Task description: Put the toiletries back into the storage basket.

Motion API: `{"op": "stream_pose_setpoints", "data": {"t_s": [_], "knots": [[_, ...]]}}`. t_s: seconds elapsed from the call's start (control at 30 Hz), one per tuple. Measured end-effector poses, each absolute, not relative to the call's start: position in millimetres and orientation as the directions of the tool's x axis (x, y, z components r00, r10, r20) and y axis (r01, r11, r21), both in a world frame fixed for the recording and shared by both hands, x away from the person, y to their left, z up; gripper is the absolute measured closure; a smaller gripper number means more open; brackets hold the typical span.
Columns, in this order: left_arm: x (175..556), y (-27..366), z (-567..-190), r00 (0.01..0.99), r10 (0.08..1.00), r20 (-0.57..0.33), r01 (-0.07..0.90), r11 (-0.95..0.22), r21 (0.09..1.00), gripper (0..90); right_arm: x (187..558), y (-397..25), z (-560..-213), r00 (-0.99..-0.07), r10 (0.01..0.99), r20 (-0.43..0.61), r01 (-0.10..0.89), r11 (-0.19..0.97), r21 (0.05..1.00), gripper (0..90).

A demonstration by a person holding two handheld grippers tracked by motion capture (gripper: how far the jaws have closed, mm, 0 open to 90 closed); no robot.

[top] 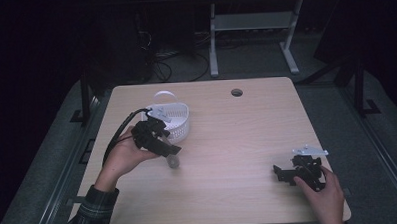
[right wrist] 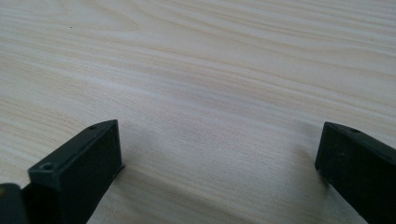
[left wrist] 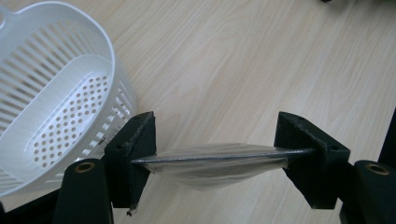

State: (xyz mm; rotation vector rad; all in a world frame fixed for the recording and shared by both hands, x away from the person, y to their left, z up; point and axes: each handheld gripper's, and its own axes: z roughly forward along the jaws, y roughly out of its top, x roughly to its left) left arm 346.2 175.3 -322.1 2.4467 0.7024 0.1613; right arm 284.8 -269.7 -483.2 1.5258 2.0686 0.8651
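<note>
The table (top: pixel 222 141) is light wood, with a round hole (top: pixel 237 92) near its far edge. On its far left part stands a white slotted basket (top: pixel 174 122) with a looped handle; in the left gripper view its perforated inner wall shows at the left (left wrist: pixel 56 107).

The left gripper (top: pixel 169 152), held in the left hand (top: pixel 125 154), hovers just near and right of the basket, above the tabletop. Its jaws are clamped on a thin clear lid (left wrist: pixel 219 161), a round disc held edge-on between the two pads (left wrist: pixel 135 158), with its bulge hanging below the line of the jaws. In the high view the lid (top: pixel 173 162) shows as a small grey disc at the gripper's tip, apart from the basket and over bare wood.

The right gripper (top: pixel 281 173), held in the right hand (top: pixel 327 195), sits low at the near right of the table, well apart from the basket. Its jaws stand wide apart with nothing between them, over bare wood (right wrist: pixel 210 116).
</note>
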Motion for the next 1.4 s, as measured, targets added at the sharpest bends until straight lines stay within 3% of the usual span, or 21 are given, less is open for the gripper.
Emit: {"op": "stream_pose_setpoints", "data": {"t_s": [1.4], "knots": [[363, 239, -313, 0.756, 0.654, -0.016, 0.537, -0.607, 0.586, 29.4, 285, -270, -483, -0.305, 0.952, 0.024, 0.687, 0.202, 0.698, 0.0]]}}
